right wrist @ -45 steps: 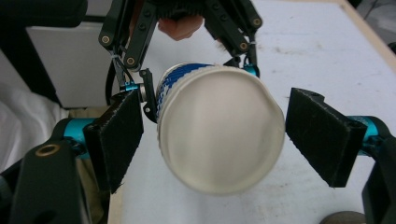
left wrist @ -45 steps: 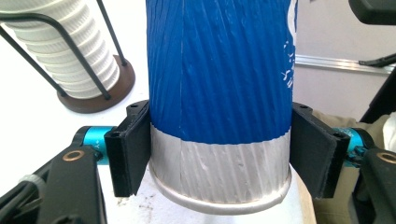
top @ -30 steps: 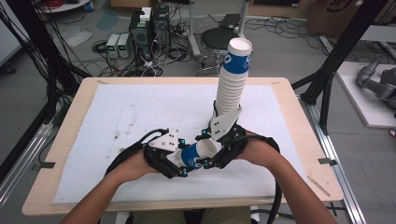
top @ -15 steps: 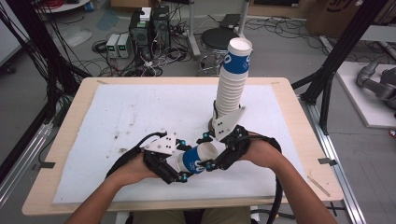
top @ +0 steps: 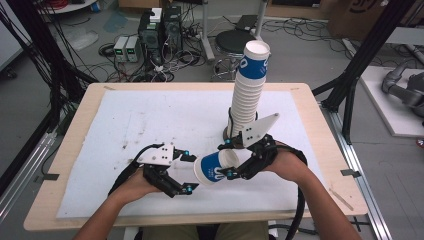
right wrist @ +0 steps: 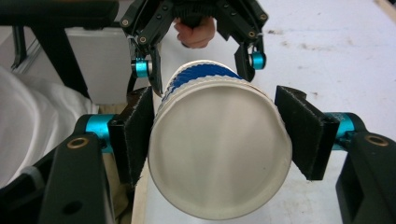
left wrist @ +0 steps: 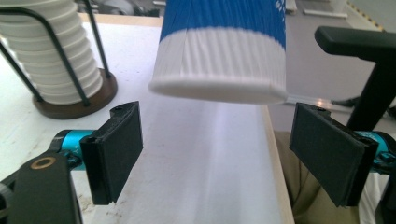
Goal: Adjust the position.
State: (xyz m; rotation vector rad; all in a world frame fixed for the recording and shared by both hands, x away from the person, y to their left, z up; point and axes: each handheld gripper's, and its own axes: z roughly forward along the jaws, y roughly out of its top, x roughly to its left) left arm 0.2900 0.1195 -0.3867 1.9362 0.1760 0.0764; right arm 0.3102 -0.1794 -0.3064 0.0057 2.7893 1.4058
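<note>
- Where the person's forearms come in over the near edge of the table, each hand holds a tool above the white mat.
- The left tool has its jaws spread wide with nothing between them; in the left gripper view its two black pads stand well apart, and the bottom of a paper cup hangs just beyond them, not touching either.
- The right tool pinches that blue-and-white paper cup at its open rim; in the right gripper view the pads press on both sides of the mouth, and the cup lies on its side, off the mat, its bottom pointing at the left tool.
- The cup sits between the two tools, just right of the left tool's open jaws.
- Behind the right hand a tall stack of cups stands in a wire holder on a round dark base, leaning a little to the right.
- Beyond the table lie a stool, cables and electronic boxes on the floor.
</note>
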